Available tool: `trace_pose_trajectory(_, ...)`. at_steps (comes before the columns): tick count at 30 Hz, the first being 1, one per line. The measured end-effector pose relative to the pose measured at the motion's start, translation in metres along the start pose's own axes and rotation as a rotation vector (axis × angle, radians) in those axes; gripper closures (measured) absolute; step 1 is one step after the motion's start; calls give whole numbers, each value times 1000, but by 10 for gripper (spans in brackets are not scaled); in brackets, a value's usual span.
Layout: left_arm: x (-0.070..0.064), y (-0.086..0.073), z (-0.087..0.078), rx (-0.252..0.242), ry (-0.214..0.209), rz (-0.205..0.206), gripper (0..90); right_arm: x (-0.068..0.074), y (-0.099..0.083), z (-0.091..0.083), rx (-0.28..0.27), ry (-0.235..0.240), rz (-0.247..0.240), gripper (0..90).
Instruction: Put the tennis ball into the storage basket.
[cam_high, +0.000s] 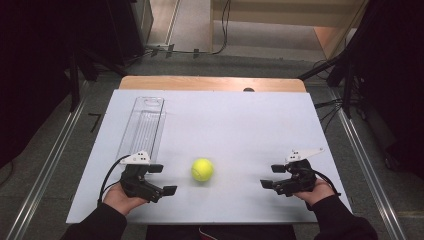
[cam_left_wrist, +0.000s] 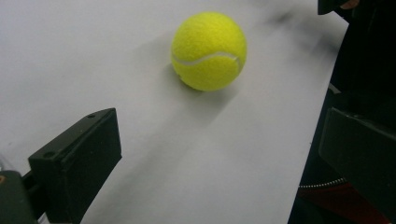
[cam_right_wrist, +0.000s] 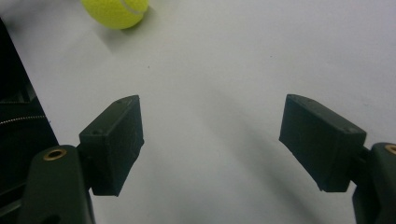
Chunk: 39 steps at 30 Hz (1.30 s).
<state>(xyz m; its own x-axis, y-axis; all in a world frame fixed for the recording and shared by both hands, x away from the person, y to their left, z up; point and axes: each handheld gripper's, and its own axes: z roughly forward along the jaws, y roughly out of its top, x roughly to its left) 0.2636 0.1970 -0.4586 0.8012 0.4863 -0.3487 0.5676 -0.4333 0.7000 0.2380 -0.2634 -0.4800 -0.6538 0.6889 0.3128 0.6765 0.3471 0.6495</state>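
The left gripper (cam_high: 161, 179) is held low over the white table (cam_high: 250, 125), near the front edge. Its jaws are spread wide, and nothing is held between them. In the left gripper view, the yellow tennis ball (cam_left_wrist: 208, 50) is seen just ahead of the jaws, a little way off and not touched.

The right gripper (cam_high: 273, 176) is held on the other side, also low over the table. Its jaws are spread wide too, and only bare table is seen between them in the right gripper view. The ball (cam_right_wrist: 116, 11) is seen far up in the corner of that view, well apart from the jaws.

From above, the ball (cam_high: 202, 169) is seen resting on the table between the two grippers, nearer to the left one. Both grippers are pointed in toward it.

Farther back on the left, a long clear plastic tray (cam_high: 142, 125) is laid flat on the table. Nothing can be seen in it.

So it looks like the work has only just been started. The ball has not been grabbed yet. It is judged that almost everything is still left to be done: the ball must be reached, pinched and lifted, and maybe put in the tray.
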Motion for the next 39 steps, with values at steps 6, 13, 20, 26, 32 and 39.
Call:
trace_pose_trajectory(6, -3, 5, 2, 2, 1, 0, 16, 0, 0, 0, 1, -2, 0, 197)
trace_pose_trajectory(13, -7, 12, 4, -6, 2, 14, 40, -1, 0, -1, 0, -4, 0, 197)
trace_pose_trajectory(20, -9, 18, 9, -10, 11, 23, 41, -1, 0, -1, 2, -4, 1, 197)
trace_pose_trajectory(26, -11, 23, 13, -6, 29, 32, 41, 0, 0, -1, 2, -3, 0, 197)
trace_pose_trajectory(32, -11, 25, 14, -9, 32, 27, 41, 0, -1, -1, 2, -3, -1, 197)
trace_pose_trajectory(39, -12, 29, 18, -5, 39, 25, 41, 0, -1, -1, 3, -3, -1, 197)
